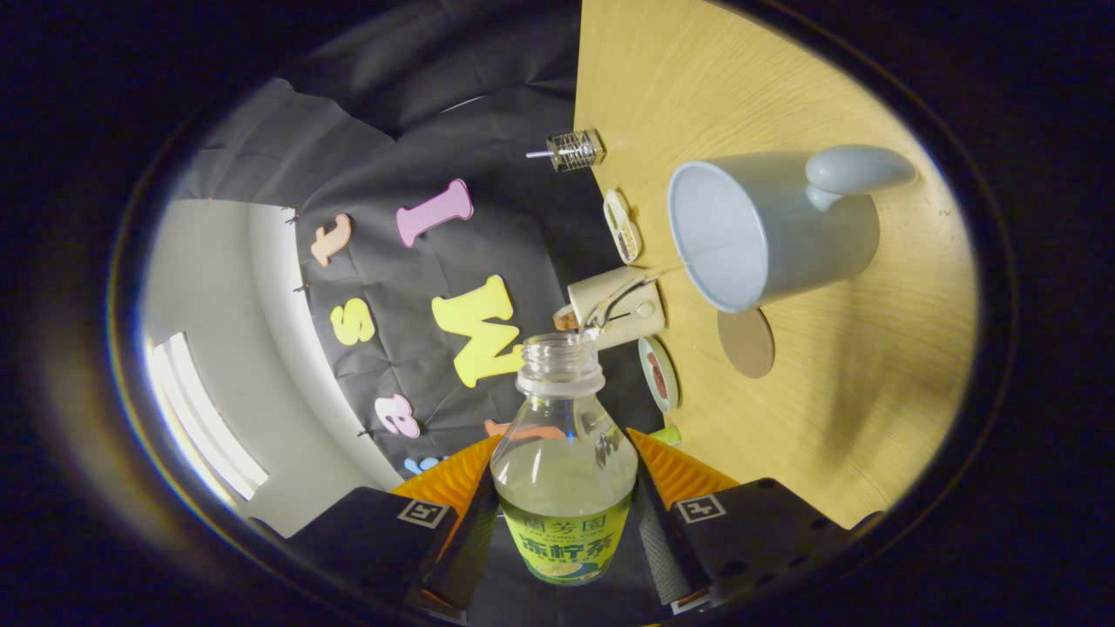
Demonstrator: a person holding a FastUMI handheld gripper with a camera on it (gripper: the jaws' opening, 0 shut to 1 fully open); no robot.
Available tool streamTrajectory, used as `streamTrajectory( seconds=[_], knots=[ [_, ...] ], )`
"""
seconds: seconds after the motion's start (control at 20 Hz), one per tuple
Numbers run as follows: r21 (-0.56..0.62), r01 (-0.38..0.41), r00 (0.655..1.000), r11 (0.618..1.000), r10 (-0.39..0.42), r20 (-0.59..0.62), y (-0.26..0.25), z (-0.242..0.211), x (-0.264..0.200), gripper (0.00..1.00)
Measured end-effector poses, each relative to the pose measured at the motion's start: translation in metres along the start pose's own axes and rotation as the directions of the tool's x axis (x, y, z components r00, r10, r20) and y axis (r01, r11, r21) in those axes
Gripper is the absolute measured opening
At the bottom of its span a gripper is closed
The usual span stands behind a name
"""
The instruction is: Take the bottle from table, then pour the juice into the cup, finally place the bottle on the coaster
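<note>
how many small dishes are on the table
2: one dish lies between the glass jar and the cup; the other dish is beyond the bottle. More may be hidden.

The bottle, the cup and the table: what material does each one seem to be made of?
Bottle, held between the gripper fingers: clear plastic, probably; you see through its glossy wall, and it has a thread at the open neck.
Cup: smooth, matte pale grey; ceramic or plastic, hard to tell.
Table: light wood or wood-look laminate, with fine grain lines.
</note>
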State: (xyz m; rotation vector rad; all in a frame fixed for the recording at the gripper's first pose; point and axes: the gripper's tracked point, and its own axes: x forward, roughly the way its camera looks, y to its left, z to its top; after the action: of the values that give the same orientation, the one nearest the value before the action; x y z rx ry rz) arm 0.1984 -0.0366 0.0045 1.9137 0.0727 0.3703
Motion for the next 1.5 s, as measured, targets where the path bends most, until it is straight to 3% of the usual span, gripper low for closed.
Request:
streamTrajectory(
  seconds=[1.5],
  knots=[
    [0.22, -0.076, 0.997, 0.973, 0.082, -0.016, 0.021, 0.011, -0.004, 0.8]
  ],
)
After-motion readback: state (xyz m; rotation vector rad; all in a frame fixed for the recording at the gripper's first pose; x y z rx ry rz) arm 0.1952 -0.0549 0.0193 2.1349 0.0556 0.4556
